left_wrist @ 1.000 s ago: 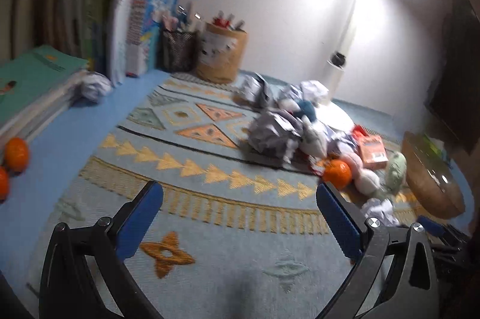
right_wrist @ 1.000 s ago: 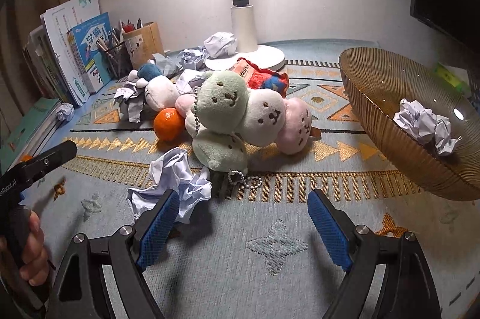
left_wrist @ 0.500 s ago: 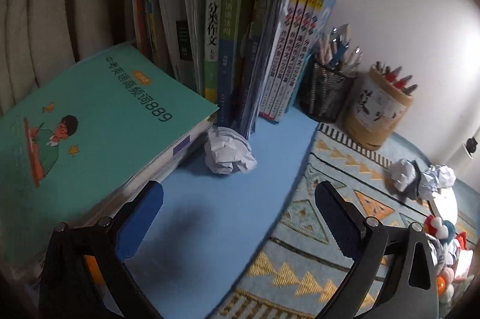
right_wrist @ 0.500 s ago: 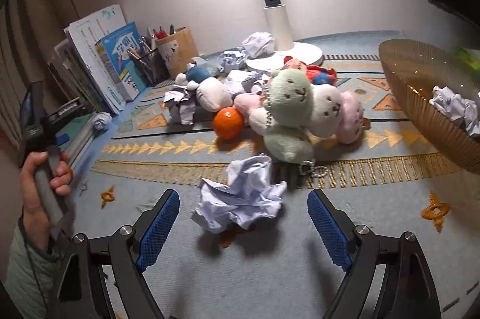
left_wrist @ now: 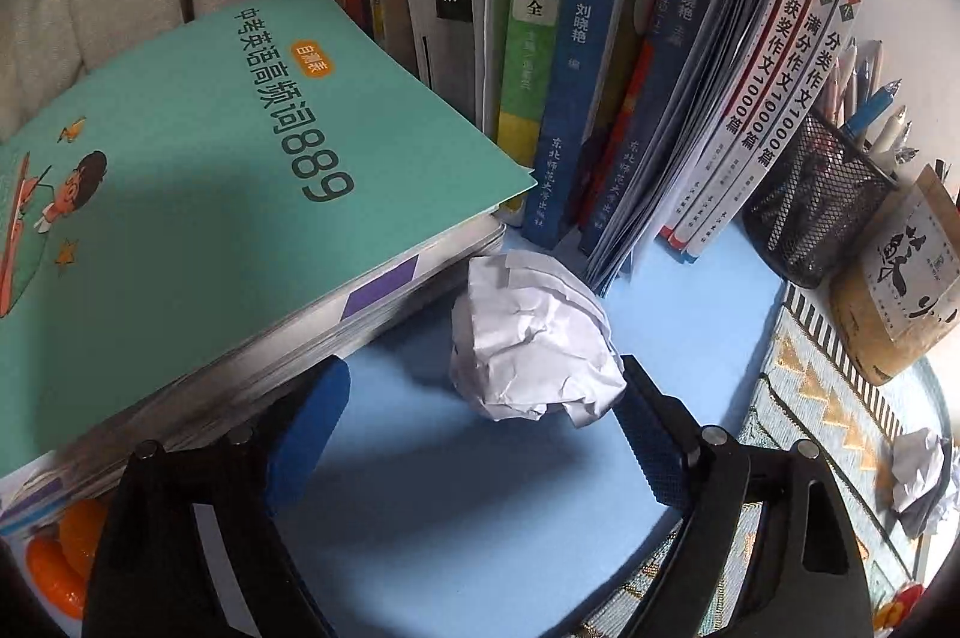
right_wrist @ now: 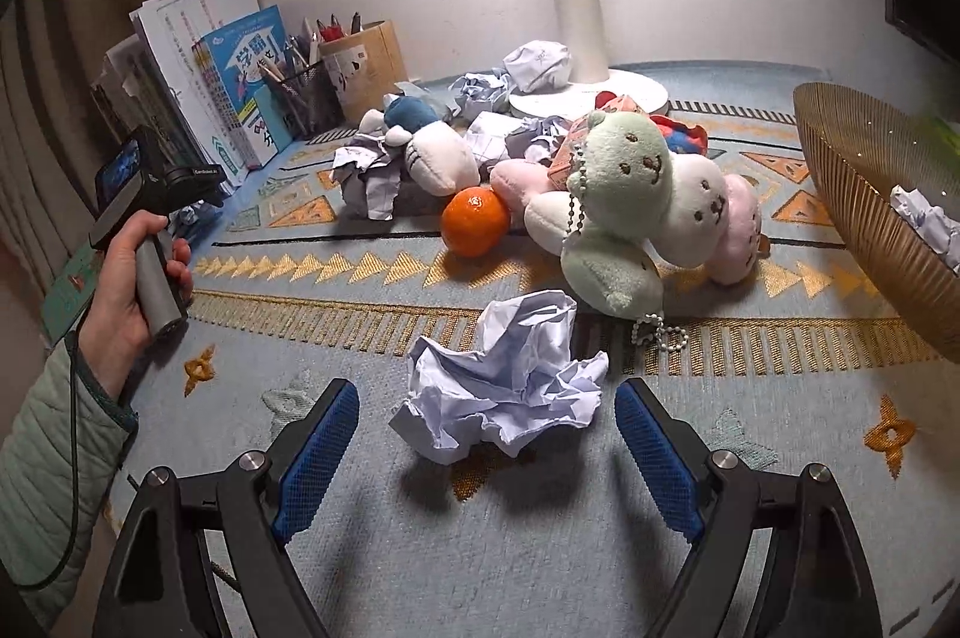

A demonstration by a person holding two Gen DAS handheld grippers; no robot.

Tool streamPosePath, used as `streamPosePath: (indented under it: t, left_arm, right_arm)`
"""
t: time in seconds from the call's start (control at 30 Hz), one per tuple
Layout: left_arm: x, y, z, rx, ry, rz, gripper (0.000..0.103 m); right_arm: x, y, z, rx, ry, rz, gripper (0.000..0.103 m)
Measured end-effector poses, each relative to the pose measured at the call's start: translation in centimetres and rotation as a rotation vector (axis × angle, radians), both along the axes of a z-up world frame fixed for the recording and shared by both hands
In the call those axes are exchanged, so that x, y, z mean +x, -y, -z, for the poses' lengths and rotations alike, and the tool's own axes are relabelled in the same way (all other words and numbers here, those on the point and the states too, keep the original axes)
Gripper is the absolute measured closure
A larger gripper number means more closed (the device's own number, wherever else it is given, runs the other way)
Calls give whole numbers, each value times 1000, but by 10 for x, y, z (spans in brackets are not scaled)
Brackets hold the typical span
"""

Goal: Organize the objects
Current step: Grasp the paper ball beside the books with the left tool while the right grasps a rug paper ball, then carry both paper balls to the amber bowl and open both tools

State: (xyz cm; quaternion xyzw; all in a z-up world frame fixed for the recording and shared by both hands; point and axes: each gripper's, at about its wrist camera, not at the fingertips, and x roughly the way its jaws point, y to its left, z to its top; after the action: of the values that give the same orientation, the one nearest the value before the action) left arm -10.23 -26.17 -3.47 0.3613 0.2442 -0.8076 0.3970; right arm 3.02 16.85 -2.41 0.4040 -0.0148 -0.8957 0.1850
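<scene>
A crumpled white paper ball (left_wrist: 534, 338) lies on the blue desk surface (left_wrist: 480, 518), against the corner of a flat teal book (left_wrist: 180, 218). My left gripper (left_wrist: 483, 371) straddles the ball's near side with its jaws closing. The right pad (left_wrist: 645, 434) sits at the ball's edge and the left pad stays apart from it. On the patterned mat (right_wrist: 540, 548), a looser crumpled paper (right_wrist: 510, 386) lies between the fingertips of my right gripper (right_wrist: 487, 391), which is open and not touching it.
Upright books (left_wrist: 600, 68), a mesh pen cup (left_wrist: 822, 206) and a brown holder (left_wrist: 900, 290) stand behind. Oranges (left_wrist: 60, 560) lie beside the teal book. An orange (right_wrist: 474, 221), plush toys (right_wrist: 630, 194) and paper wads sit mid-mat. A gold bowl (right_wrist: 858, 194) holds paper. A lamp base (right_wrist: 588, 98) stands behind.
My left gripper swung left from the mat to the books, came up to the paper ball and narrowed its jaws. The right gripper edged forward so the loose paper now lies between its fingers.
</scene>
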Motion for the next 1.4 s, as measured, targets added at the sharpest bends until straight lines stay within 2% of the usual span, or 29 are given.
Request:
streamPosePath:
  t: [0.07, 0.2, 0.27, 0.3, 0.37, 0.43, 0.6, 0.73, 0.8, 0.87, 0.93, 1.0, 1.03, 1.07, 1.13, 1.2, 1.3, 1.37, 1.4]
  left_arm:
    - [0, -2, -2, 8, -44, 61, 64]
    - [1, -2, -4, 28, -80, 81, 68]
    - [6, -2, -5, 67, -137, 115, 69]
    - [9, -3, -7, 85, -166, 146, 69]
    - [16, -12, -13, 117, -197, 208, 69]
    - [29, -26, -22, 169, -246, 280, 69]
    - [76, -84, -60, 81, -333, 490, 69]
    - [104, -124, -68, 56, -334, 632, 69]
    - [122, -148, -67, 17, -317, 694, 69]
    - [113, -178, -64, -7, -299, 764, 69]
    - [99, -199, -58, 13, -277, 813, 69]
    - [87, -208, -44, 44, -271, 848, 69]
    - [86, -215, -40, 48, -267, 863, 69]
    - [85, -222, -36, 60, -257, 879, 69]
    - [82, -222, -31, 89, -256, 893, 69]
    - [82, -214, -27, 142, -281, 879, 69]
    - [72, -202, -14, 267, -257, 882, 69]
    - [71, -199, -10, 289, -251, 872, 69]
    - [72, -200, -11, 276, -256, 874, 69]
  right_arm:
    - [-2, 2, 2, 7, 19, 12, 17]
    - [-15, 3, 7, -23, 80, 66, 17]
    - [-20, 3, 7, -58, 84, 76, 37]
    - [-21, 5, 7, -55, 81, 69, 37]
    - [-18, 9, 3, -36, 42, 58, 46]
    - [-11, 10, 0, -41, 18, 36, 50]
    - [3, 1, -9, -75, -22, 30, 51]
    - [16, -10, -9, -85, -17, 40, 51]
    - [21, -19, -8, -97, -11, 52, 51]
    - [24, -28, -9, -94, -13, 71, 51]
    - [23, -36, -5, -78, -3, 78, 51]
    - [21, -44, 2, -69, 21, 88, 48]
    - [22, -50, 4, -98, 28, 83, 45]
    - [22, -55, 5, -116, 39, 88, 35]
    - [23, -63, 11, -134, 68, 102, 25]
    - [25, -69, 14, -161, 63, 97, 23]
    - [28, -68, 15, -162, 47, 93, 19]
    - [27, -62, 16, -154, 44, 84, 7]
    - [26, -59, 16, -142, 41, 83, 6]
